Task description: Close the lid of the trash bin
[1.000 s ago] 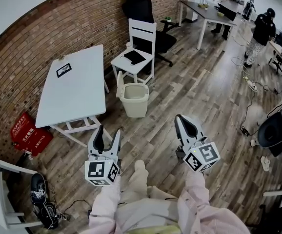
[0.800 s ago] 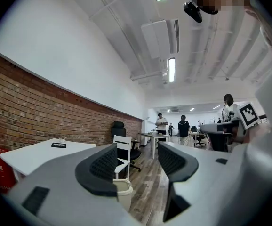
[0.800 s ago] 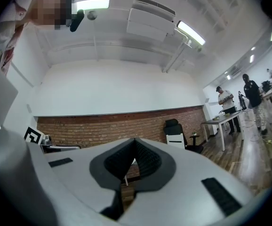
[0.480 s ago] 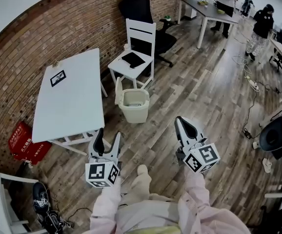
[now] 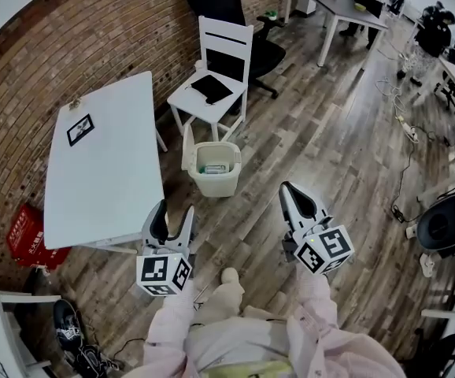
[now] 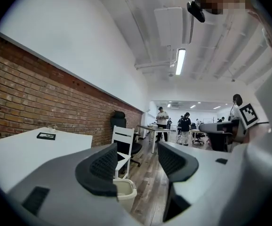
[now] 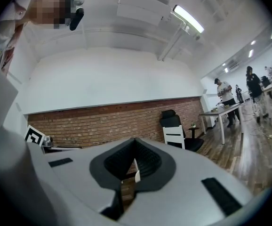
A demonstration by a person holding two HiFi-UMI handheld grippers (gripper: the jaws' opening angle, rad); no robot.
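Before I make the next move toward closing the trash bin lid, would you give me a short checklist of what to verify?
1. The lid stands up open at the rim of the trash bin: ok, ready to push down.
2. The left gripper has its jaws apart with nothing between them: ok.
3. The right gripper has its jaws together, holding nothing: ok.
4. A gripper is touching the lid: not ok, both hang apart from the bin.
5. The contents sit below the rim: cannot tell.
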